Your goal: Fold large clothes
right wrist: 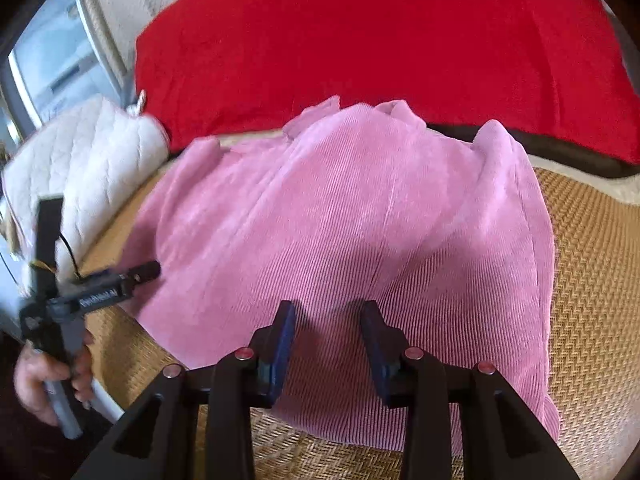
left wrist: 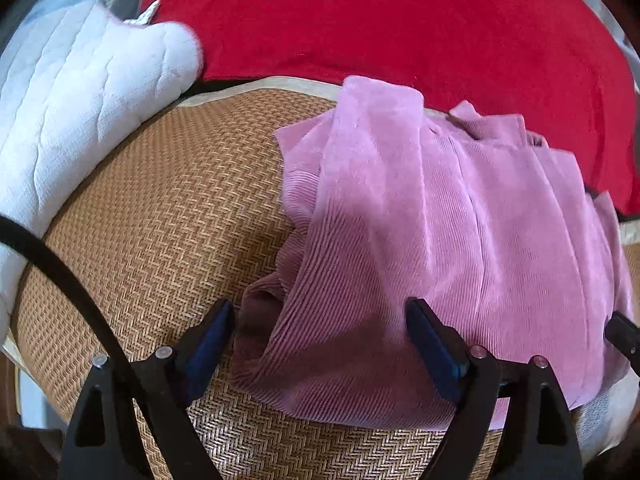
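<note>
A pink corduroy garment (left wrist: 440, 220) lies partly folded on a woven straw mat (left wrist: 160, 220). It also fills the middle of the right wrist view (right wrist: 360, 220). My left gripper (left wrist: 320, 316) is open wide, just above the garment's near left edge, empty. My right gripper (right wrist: 328, 312) is open, narrower, hovering over the garment's near edge, holding nothing. The left gripper also shows in the right wrist view (right wrist: 148, 270), at the garment's left side, held by a hand.
A red blanket (left wrist: 400, 20) lies behind the garment, also in the right wrist view (right wrist: 380, 40). A white quilted cushion (left wrist: 80, 100) sits at the left. The mat (right wrist: 592, 260) shows bare to the right of the garment.
</note>
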